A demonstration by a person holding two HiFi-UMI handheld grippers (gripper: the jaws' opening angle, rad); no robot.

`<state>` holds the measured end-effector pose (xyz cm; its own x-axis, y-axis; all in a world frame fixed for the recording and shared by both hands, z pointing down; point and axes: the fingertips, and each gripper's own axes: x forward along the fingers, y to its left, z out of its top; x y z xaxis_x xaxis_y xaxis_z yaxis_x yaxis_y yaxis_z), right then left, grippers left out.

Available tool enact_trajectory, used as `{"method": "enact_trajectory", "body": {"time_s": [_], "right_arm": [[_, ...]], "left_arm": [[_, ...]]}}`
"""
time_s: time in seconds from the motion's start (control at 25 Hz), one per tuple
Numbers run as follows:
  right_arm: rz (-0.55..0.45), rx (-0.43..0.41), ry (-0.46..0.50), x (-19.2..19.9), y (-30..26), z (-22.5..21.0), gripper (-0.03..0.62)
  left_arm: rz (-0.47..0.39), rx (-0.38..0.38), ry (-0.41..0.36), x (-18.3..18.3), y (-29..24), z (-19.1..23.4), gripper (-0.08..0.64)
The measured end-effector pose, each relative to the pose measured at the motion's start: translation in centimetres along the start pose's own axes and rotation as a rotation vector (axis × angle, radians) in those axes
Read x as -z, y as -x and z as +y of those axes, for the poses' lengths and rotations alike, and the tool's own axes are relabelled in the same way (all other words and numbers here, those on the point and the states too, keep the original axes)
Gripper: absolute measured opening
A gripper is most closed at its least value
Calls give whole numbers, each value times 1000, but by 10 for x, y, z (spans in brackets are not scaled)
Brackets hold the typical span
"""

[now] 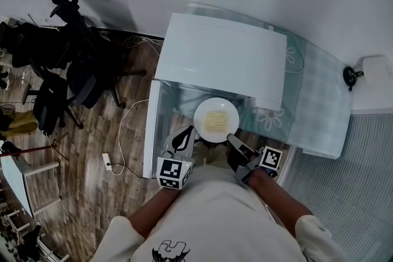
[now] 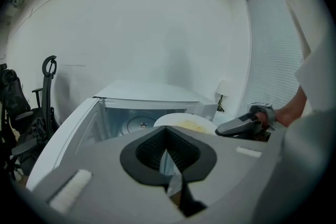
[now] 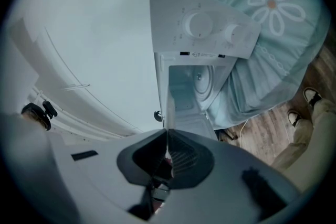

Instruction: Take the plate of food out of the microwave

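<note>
At microwave [image 1: 221, 58] mouth, 6 o'clock | plate [image 1: 202, 110] with food out of the cavity, level, likely to keep the food on | right gripper [image 1: 231, 139] pinches rim at 5 o'clock | left gripper [image 1: 186, 135] pressed together, empty, beside rim at 8 o'clock | door [image 1: 151, 126] swung to 9 o'clock, path clear

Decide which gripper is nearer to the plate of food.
Right. The right gripper is shut on the near rim of the plate, holding it in front of the open microwave. The left gripper sits beside the plate's left edge, jaws together, not gripping it.
</note>
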<state>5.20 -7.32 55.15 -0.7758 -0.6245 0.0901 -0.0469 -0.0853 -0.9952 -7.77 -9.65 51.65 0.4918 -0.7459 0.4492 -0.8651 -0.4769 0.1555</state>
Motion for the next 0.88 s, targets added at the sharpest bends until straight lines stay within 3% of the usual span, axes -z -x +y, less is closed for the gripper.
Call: {"method": "enact_trajectory", "body": {"time_s": [0.88], "right_arm": [[30,14,13,8,-4,-3,20]], "left_arm": [[3,11,7,3,-3,1,3]]}}
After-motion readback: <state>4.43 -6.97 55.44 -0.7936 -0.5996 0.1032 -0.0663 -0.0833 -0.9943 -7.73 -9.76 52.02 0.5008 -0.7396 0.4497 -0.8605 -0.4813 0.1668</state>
